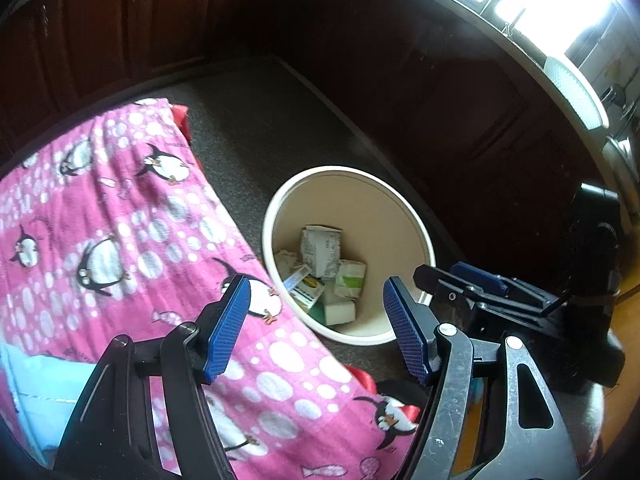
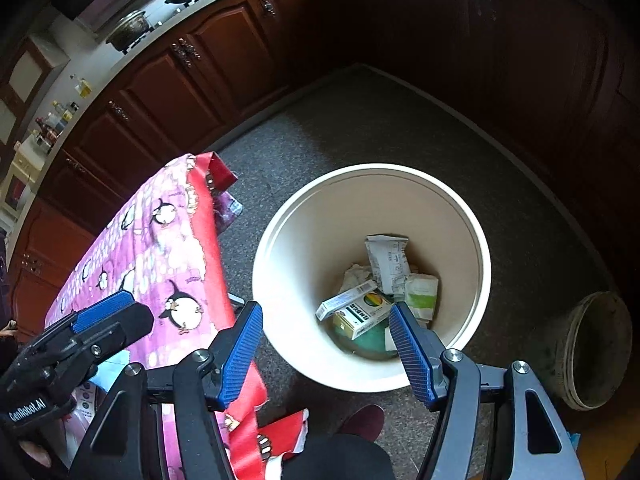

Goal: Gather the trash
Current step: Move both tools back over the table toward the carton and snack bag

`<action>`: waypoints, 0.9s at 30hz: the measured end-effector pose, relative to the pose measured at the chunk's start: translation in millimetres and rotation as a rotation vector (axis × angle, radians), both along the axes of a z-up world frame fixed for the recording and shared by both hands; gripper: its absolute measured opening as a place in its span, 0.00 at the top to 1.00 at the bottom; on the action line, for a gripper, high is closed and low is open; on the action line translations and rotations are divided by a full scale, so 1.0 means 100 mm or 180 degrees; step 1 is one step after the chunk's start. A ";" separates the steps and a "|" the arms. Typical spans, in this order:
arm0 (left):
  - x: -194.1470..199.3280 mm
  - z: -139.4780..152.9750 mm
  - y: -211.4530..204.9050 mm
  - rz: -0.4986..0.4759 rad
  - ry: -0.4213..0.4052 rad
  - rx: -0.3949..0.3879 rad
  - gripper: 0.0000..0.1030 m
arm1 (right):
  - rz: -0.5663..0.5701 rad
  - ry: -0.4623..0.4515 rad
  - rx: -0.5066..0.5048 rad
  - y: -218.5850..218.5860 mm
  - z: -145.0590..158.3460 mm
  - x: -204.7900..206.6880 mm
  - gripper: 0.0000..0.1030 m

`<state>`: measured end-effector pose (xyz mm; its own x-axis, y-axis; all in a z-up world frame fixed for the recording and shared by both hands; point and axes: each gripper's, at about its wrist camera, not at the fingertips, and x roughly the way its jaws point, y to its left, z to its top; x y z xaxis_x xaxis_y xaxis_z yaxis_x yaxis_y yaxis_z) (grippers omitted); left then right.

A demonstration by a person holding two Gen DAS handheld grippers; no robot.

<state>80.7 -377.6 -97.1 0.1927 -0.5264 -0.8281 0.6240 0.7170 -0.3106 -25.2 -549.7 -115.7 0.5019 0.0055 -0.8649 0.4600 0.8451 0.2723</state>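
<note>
Hovering over the white bin (image 2: 280, 280), both tools stand with jaws apart and nothing between the pads: the right hand-held gripper (image 2: 324, 340) directly above the bin's near rim, the left hand-held gripper (image 1: 316, 320) beside it at the edge of the bench. Collected trash lies at the bin's bottom: a crumpled white carton (image 2: 388, 260), a slim box (image 2: 346, 300), a yellow-green medicine box (image 2: 362, 314) and a green-white packet (image 2: 420, 294). Judged from this, the drop is done; the sound next move is to lift clear of the rim before swinging back over the penguin-print cloth (image 1: 120, 220). Print on the boxes is too small to read; "GenRobot.AI", probably, marks the left tool's body (image 2: 26, 410).
</note>
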 end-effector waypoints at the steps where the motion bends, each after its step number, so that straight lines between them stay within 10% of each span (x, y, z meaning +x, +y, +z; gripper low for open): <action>1: -0.02 0.02 0.04 0.0006 -0.0039 -0.0002 0.34 | 0.0011 -0.0002 -0.0007 0.02 0.01 0.01 0.38; 27: -0.26 0.52 0.99 0.0302 -0.0504 0.0029 0.34 | 0.0705 -0.0132 -0.0043 1.00 0.27 0.24 0.35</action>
<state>55.1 -278.5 -45.3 0.3695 -0.4923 -0.7881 0.5942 0.7772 -0.2070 -1.4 -450.0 -88.6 0.5248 0.1080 -0.8443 0.2514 0.9280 0.2750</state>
